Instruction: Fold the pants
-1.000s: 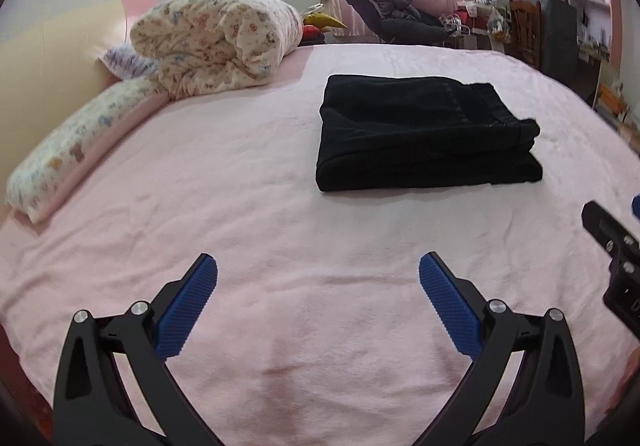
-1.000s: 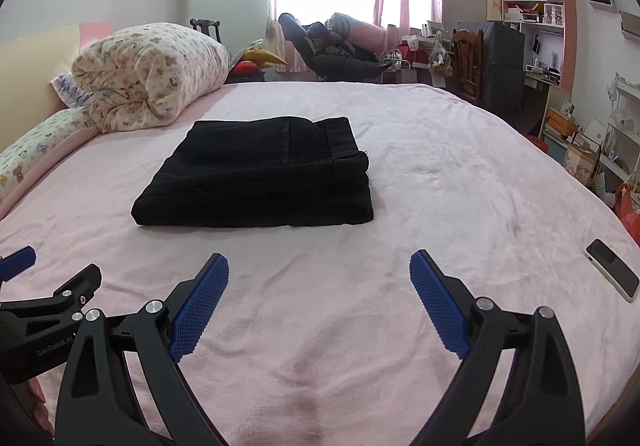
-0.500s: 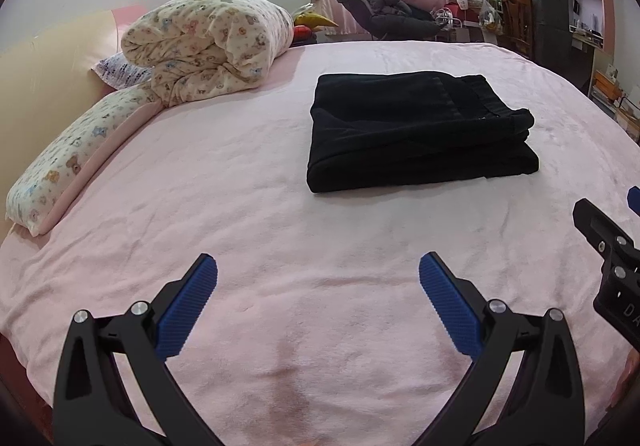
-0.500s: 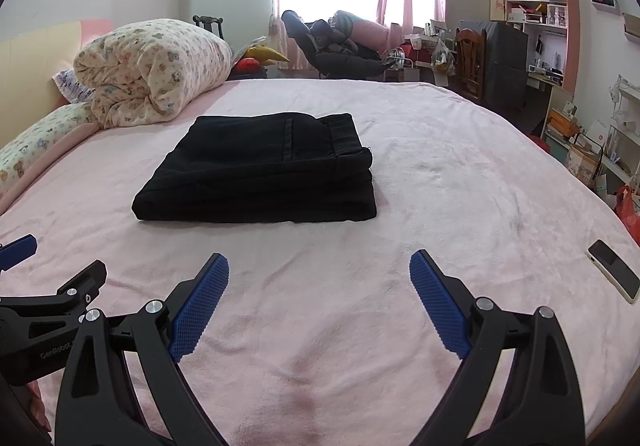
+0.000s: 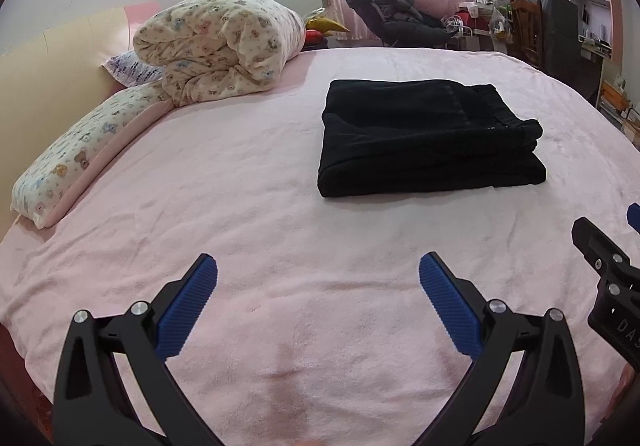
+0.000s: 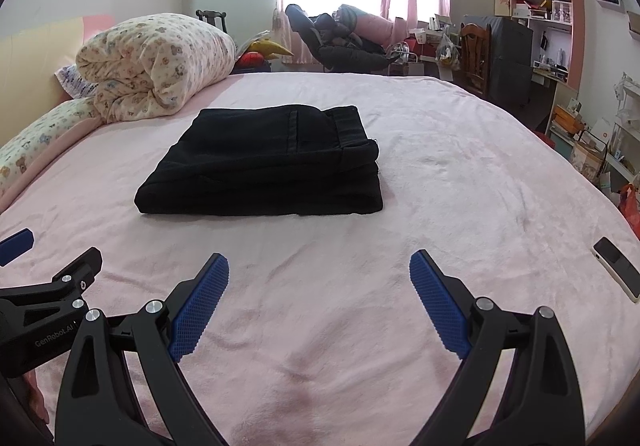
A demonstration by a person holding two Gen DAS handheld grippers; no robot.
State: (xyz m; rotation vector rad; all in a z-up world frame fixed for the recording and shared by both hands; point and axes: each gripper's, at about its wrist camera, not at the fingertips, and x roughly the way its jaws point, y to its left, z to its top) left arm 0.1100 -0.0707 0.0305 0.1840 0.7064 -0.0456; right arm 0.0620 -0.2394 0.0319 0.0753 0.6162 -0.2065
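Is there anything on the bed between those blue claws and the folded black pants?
Nothing: both wrist views show only bare pink blanket between each gripper and the pants.

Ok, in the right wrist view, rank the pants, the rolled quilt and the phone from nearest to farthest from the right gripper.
1. Phone, lying on the bed's right edge, just right of the right gripper.
2. Pants, folded, ahead and slightly left, mid-bed.
3. Quilt, rolled up at the far left, by the headboard.

Home bedroom: bed [image 5: 280, 206], rolled quilt [image 5: 216, 46]
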